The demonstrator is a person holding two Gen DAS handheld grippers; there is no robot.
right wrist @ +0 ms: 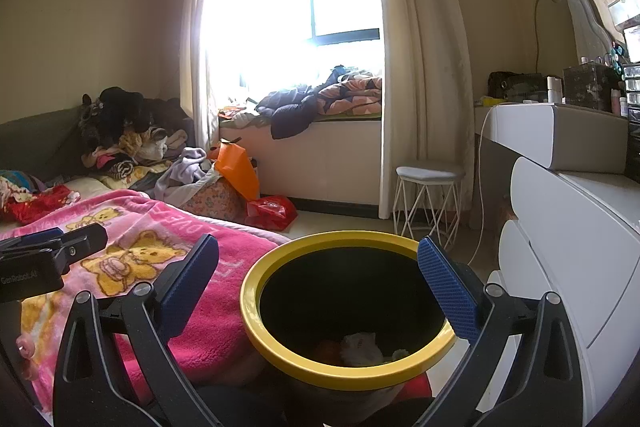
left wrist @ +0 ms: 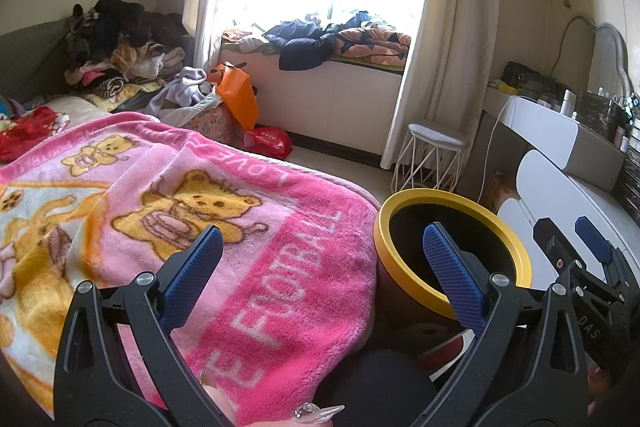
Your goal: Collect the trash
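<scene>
A round trash bin with a yellow rim stands beside the bed; its black inside holds crumpled white trash and something orange. It also shows in the left wrist view. My right gripper is open and empty, right over the bin's mouth. My left gripper is open and empty, over the bed's edge, its right finger in front of the bin. The right gripper shows at the left view's right edge.
A pink bear blanket covers the bed. Piled clothes lie at the bed's far end. Orange and red bags sit on the floor by the window. A white wire stool and a white dresser stand at the right.
</scene>
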